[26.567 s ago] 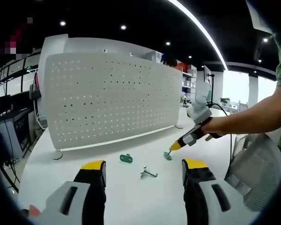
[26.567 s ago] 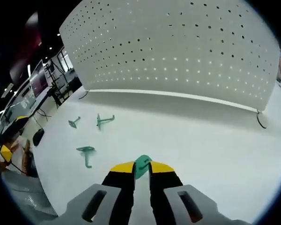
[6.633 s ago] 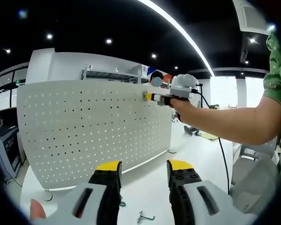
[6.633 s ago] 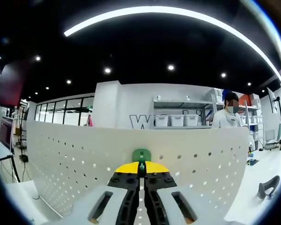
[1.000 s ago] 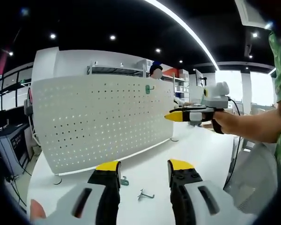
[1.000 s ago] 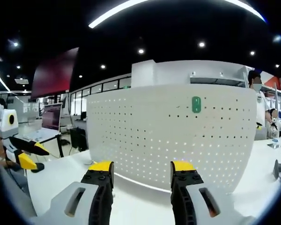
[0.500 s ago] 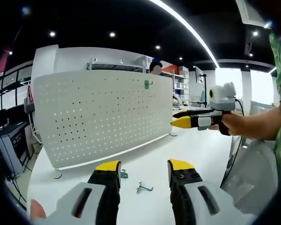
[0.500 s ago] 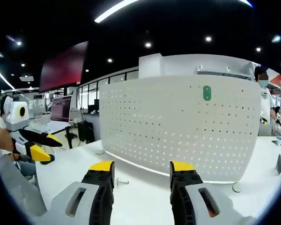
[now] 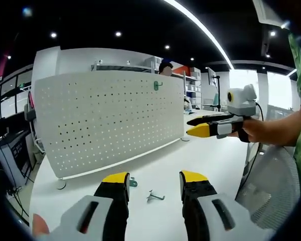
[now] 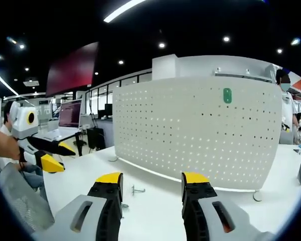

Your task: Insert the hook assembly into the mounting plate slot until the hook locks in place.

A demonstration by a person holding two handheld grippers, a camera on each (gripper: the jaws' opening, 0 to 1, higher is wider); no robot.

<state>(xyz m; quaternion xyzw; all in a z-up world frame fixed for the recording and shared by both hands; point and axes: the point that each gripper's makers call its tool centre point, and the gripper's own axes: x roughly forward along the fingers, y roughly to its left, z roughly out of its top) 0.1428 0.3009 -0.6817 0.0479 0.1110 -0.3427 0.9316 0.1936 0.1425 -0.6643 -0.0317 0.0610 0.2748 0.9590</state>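
A white perforated mounting plate (image 9: 105,120) (image 10: 190,135) stands upright on the white table (image 9: 190,160). A small green hook assembly (image 9: 157,86) (image 10: 227,95) sits high on the plate near its right end, free of both grippers. My left gripper (image 9: 154,178) is open and empty, low over the table. My right gripper (image 10: 152,178) is open and empty too, well back from the plate. In the left gripper view the right gripper (image 9: 189,127) comes in from the right. In the right gripper view the left gripper (image 10: 67,159) comes in from the left.
A loose green piece (image 9: 133,183) and a metal hook (image 9: 154,196) (image 10: 137,190) lie on the table before the plate. A mesh chair (image 9: 271,175) stands at the table's right. A person (image 10: 283,85) stands behind the plate. Desks with monitors (image 10: 70,118) stand beyond.
Both cameras have drawn a little further back from the plate, so more of the table shows. The green hook stays on the plate. Both grippers remain open.
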